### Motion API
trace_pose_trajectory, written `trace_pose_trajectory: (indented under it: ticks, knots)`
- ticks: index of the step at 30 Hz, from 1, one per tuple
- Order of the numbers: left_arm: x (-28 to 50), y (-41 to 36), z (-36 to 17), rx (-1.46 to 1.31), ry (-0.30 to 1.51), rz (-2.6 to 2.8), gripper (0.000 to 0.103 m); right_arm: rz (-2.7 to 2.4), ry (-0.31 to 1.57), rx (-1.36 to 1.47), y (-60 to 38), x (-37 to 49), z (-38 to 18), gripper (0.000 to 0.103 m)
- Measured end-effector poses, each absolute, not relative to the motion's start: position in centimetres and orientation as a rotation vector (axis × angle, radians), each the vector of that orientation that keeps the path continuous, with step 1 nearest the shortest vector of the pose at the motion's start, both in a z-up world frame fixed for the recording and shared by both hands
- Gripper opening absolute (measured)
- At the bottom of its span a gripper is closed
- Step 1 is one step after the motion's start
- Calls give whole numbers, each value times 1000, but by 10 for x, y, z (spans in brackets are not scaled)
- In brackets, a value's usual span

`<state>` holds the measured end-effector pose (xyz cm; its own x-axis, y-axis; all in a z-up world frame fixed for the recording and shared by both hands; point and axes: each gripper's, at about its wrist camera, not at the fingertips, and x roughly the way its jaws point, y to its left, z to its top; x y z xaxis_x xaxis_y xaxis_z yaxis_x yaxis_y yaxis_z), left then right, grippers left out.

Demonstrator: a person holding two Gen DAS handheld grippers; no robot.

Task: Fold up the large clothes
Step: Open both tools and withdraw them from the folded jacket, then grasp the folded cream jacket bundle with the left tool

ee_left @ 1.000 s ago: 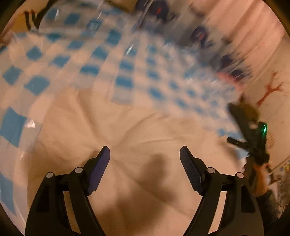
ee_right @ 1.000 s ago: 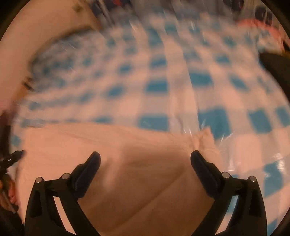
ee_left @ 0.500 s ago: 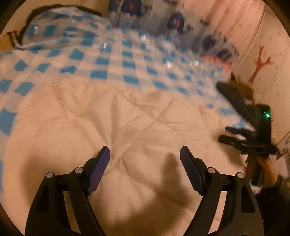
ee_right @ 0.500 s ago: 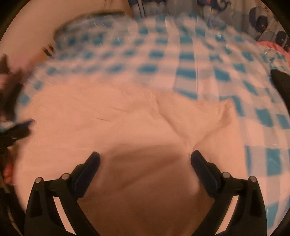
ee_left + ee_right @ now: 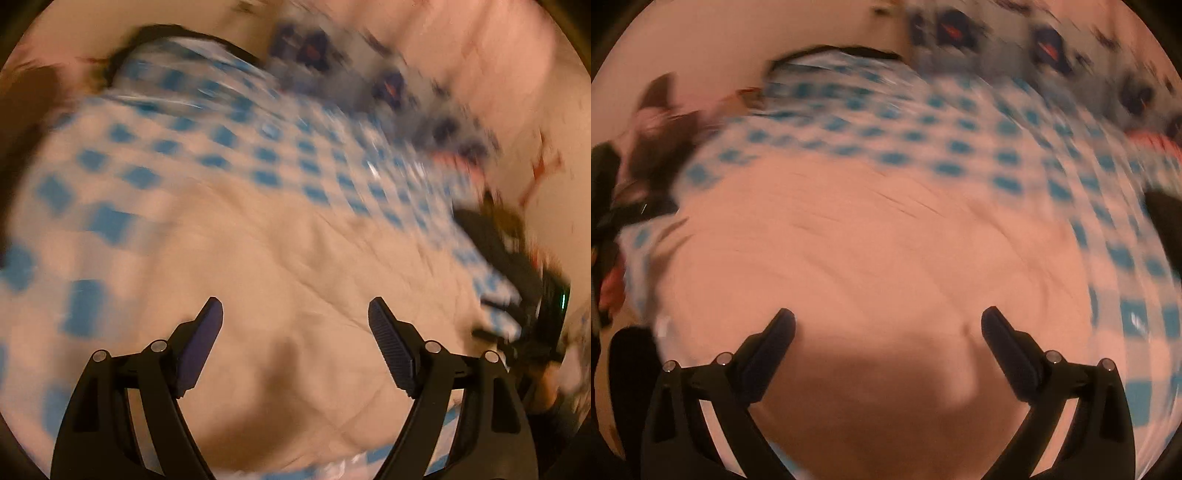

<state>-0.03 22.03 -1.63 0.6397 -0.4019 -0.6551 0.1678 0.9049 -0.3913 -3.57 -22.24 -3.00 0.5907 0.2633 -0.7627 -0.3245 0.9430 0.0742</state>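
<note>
A large cream-white cloth lies spread flat on a blue-and-white checked sheet; it also fills the right wrist view. My left gripper is open and empty, hovering above the cloth. My right gripper is open and empty above the cloth too. The right gripper also shows at the right edge of the left wrist view, over the cloth's right side. Both views are motion-blurred.
The checked sheet covers a bed. A patterned dark-blue quilt or pillow lies at the far side. A wall with a red tree sticker is at the right. Dark objects sit beyond the bed's left edge.
Both grippers have pulled back and risen over the cloth, so more of the cloth and bed shows. Both stay open and empty. The cloth lies flat, unmoved.
</note>
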Motion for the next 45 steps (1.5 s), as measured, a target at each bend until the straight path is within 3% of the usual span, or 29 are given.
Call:
trace_pose_trajectory:
  ticks: [4, 9, 12, 16, 18, 20, 22, 24, 26, 29, 32, 34, 39, 45]
  knots:
    - [-15, 307, -15, -445, 839, -189, 77, 439, 859, -108, -174, -31, -24, 97]
    - [-25, 325, -54, -401, 945, -185, 77, 401, 999, -295, -126, -9, -102, 98]
    - [-34, 324, -73, -431, 966, -224, 77, 428, 1054, -215, -130, -6, -71, 97]
    - [-53, 317, -66, -536, 905, -340, 77, 420, 827, -200, -129, -8, -12, 97]
    - [-64, 312, -68, -630, 914, -401, 77, 376, 862, -248, -122, 15, -30, 97]
    - [-74, 304, -70, -713, 939, -444, 77, 379, 1073, -349, -112, 46, -94, 98]
    - [-85, 297, -70, -780, 968, -466, 78, 344, 1024, -290, -116, 38, -78, 97]
    - [-94, 290, -72, -841, 971, -509, 83, 447, 854, -291, -105, -4, -45, 97]
    - [-100, 282, -77, -892, 987, -526, 86, 562, 746, -425, -78, -59, -33, 97]
    - [-100, 266, -85, -949, 1005, -520, 86, 632, 664, -767, -33, -119, -56, 97]
    - [-102, 255, -91, -1018, 1009, -523, 86, 547, 618, -971, -7, -126, -82, 97]
    - [-104, 251, -97, -1063, 1004, -501, 86, 496, 662, -928, -8, -104, -86, 97]
    - [-105, 241, -115, -1172, 980, -493, 87, 531, 897, -288, -68, -45, -64, 97]
    - [-74, 216, -118, -1164, 913, -510, 87, 568, 912, -109, -89, -44, -57, 97]
